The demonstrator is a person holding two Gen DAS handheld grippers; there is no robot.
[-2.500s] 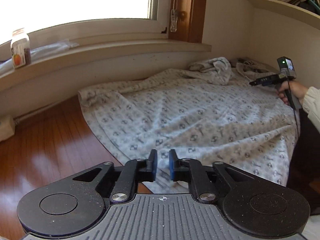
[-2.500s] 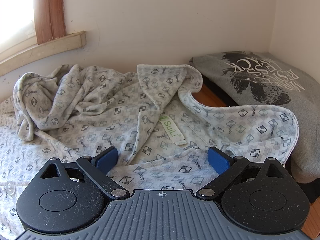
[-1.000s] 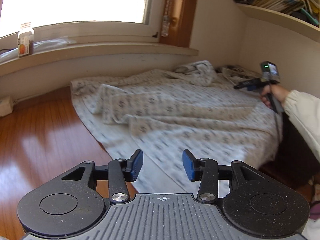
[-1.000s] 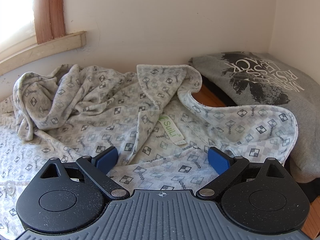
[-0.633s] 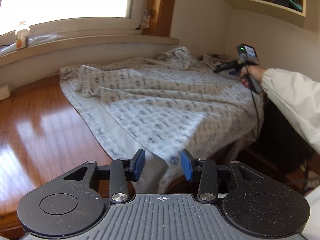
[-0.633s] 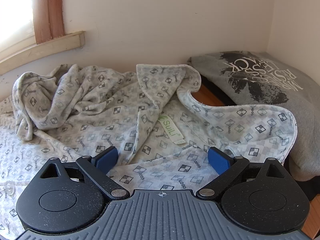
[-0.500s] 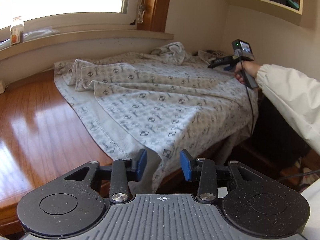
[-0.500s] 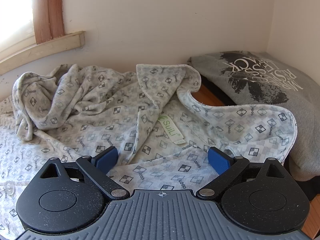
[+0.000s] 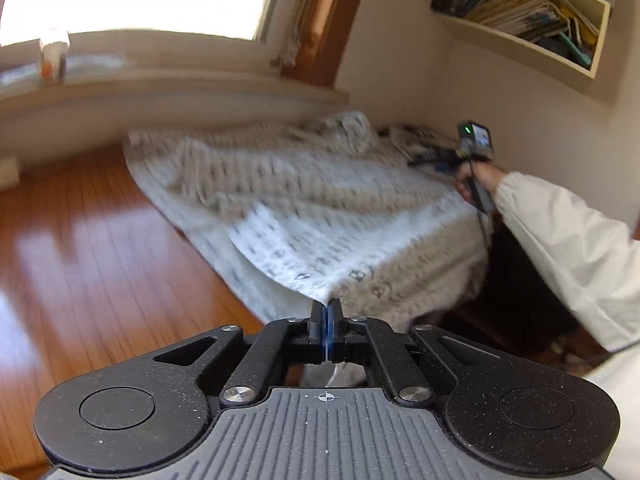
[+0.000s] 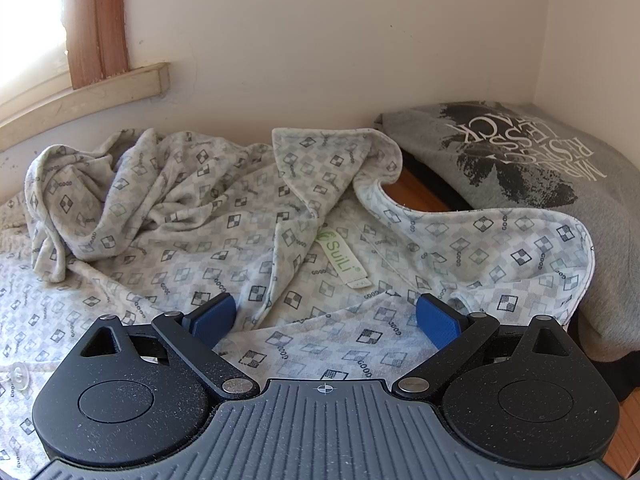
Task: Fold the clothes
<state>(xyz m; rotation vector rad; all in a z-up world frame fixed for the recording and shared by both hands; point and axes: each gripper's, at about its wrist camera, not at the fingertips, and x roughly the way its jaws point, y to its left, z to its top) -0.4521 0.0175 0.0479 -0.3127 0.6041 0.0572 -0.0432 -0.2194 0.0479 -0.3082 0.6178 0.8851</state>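
A pale patterned pyjama top (image 9: 328,216) lies spread over a wooden surface, blurred in the left wrist view. My left gripper (image 9: 327,312) is shut on its near hem corner, and the cloth rises to the pinch. In the right wrist view the same pyjama top (image 10: 224,232) shows its collar and a green-lettered label (image 10: 342,258). My right gripper (image 10: 324,316) stands open just over the collar area, with only flat cloth under its blue pads (image 10: 438,320). The right gripper (image 9: 436,158) also shows far off, held by a hand in a white sleeve (image 9: 572,248).
A folded grey printed shirt (image 10: 532,160) lies at the right corner by the wall. A window sill (image 9: 160,84) with a jar (image 9: 52,60) runs along the back. A shelf of books (image 9: 532,16) hangs high on the right wall. Wooden top (image 9: 88,264) lies left of the cloth.
My left gripper went from open to shut on the top's hem corner and drew it toward the camera. The right gripper stayed still and open.
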